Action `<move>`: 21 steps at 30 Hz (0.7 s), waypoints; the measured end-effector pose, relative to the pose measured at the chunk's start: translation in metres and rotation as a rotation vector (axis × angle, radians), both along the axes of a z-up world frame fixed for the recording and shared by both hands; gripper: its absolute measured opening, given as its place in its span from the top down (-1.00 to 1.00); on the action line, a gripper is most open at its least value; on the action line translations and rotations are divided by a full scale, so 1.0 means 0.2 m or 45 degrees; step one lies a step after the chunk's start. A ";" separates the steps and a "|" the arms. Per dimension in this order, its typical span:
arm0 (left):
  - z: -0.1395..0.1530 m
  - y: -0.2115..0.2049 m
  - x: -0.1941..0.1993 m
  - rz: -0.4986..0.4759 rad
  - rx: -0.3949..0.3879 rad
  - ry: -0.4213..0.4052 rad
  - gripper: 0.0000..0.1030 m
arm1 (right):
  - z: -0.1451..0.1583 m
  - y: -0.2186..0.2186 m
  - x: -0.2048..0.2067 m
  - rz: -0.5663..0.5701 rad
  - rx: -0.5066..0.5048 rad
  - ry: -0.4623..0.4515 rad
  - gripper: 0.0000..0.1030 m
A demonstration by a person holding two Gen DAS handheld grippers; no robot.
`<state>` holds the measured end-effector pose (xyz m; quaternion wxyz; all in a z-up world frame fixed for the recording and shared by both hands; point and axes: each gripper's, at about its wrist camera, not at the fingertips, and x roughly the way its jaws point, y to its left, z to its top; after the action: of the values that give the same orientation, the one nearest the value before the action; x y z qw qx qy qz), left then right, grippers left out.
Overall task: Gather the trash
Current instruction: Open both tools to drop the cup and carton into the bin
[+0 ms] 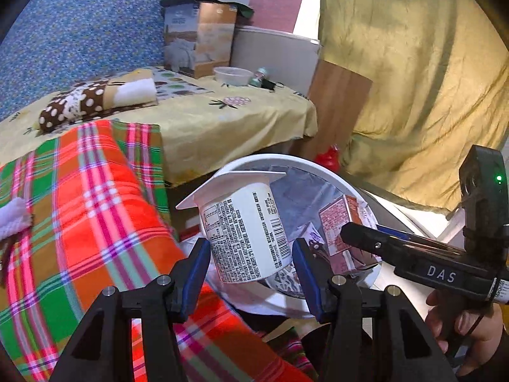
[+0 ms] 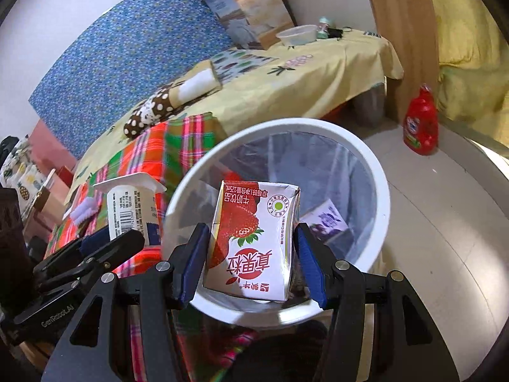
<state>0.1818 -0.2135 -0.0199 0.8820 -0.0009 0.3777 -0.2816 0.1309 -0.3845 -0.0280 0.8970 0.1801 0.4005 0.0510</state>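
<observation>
- Progress, as far as could be judged: the collecting was well along. Both pieces of trash were already picked up and carried to the white bin (image 2: 378,172), and a purple carton (image 2: 327,219) already lay at the bottom on the clear liner — only the dropping-in looked left.
- The left gripper (image 1: 251,254) was clenched on a white yogurt cup (image 1: 245,222), its blue pads pressed to the cup's two sides. The cup hung tilted, flanged rim up and away, above the bin's near-left edge — seemingly more over the rim than over the opening.
- The right gripper (image 2: 251,258) was clenched on a strawberry milk carton (image 2: 254,238), a pad on each side. The carton sat squarely between the fingers, directly above the bin's opening, inside the near rim.
- The two grippers were just beside each other, left one toward the plaid blanket (image 1: 95,207) on the bed.
- Whether other trash remained on the bed could not be told; a clear plastic bowl (image 2: 297,35) at the far corner might count.
</observation>
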 end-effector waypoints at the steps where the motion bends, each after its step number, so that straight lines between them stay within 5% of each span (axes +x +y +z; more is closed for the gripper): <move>1: -0.01 -0.02 0.00 -0.013 -0.002 0.003 -0.05 | -0.01 -0.01 0.00 -0.003 0.000 0.008 -0.11; 21: -0.03 -0.04 0.03 -0.033 -0.016 0.054 -0.06 | -0.03 -0.07 0.01 -0.017 0.017 0.033 -0.21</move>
<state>0.1869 -0.2207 -0.0264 0.8702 -0.0074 0.3944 -0.2952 0.1332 -0.3980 -0.0349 0.8909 0.1894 0.4104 0.0454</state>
